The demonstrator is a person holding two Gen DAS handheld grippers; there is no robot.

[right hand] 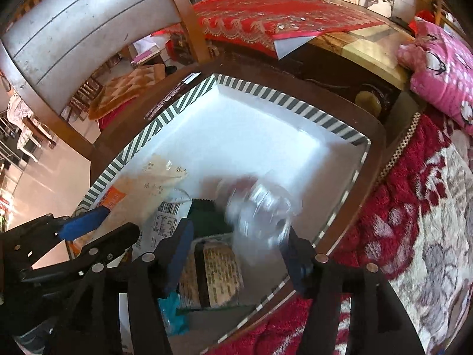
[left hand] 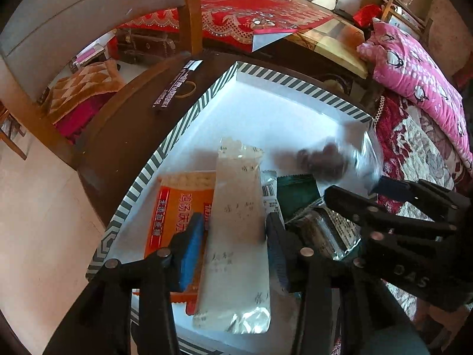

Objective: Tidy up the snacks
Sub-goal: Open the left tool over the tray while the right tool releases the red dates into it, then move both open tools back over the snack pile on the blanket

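Observation:
A white box (left hand: 275, 112) with a green-striped rim (right hand: 266, 91) sits on a dark wooden stool. In it lie an orange snack packet (left hand: 174, 210), a long white translucent packet (left hand: 239, 236), a dark green packet (left hand: 295, 192) and a foil-wrapped packet (right hand: 212, 269). My left gripper (left hand: 233, 245) is open over the white packet, its pads on either side of it. My right gripper (right hand: 236, 251) is open; a clear bag of dark snacks (right hand: 260, 210), blurred by motion, is between and just beyond its fingers, above the box. It also shows in the left wrist view (left hand: 334, 159).
A black bar wrapper (left hand: 174, 85) and a rubber band (left hand: 184, 90) lie on the stool beside the box. A chair back (right hand: 88, 20) stands behind. A red patterned cloth (right hand: 280, 20) covers a table beyond. A pink quilt (left hand: 414, 74) and red-and-white blanket (right hand: 414, 222) lie on the right.

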